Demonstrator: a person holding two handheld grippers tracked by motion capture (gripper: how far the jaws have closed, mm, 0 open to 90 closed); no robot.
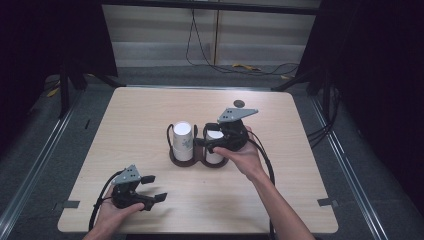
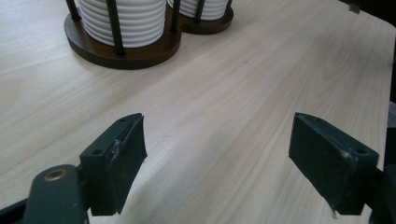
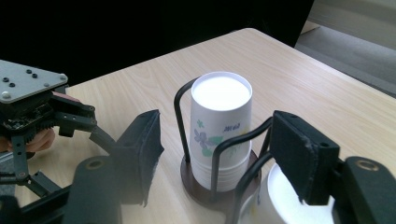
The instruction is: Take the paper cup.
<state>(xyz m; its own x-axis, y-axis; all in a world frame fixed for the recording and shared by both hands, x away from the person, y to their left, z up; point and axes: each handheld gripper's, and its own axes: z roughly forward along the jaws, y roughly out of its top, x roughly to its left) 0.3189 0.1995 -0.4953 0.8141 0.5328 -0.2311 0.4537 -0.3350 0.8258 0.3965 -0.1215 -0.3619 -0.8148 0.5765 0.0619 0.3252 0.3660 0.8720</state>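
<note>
A dark wooden cup holder with black wire posts stands at the middle of the table. It carries two stacks of upturned white paper cups: a taller left stack and a shorter right stack. My right gripper hovers just over the shorter stack, jaws open and gripping nothing. In the right gripper view the tall flower-printed stack shows between the jaws, farther off, and the short stack sits under the right jaw. My left gripper rests open at the table's front left, empty.
A small dark round disc lies near the table's far edge. The holder base lies ahead of the left gripper's jaws. Dark curtains flank the table, and cables run across the floor behind it.
</note>
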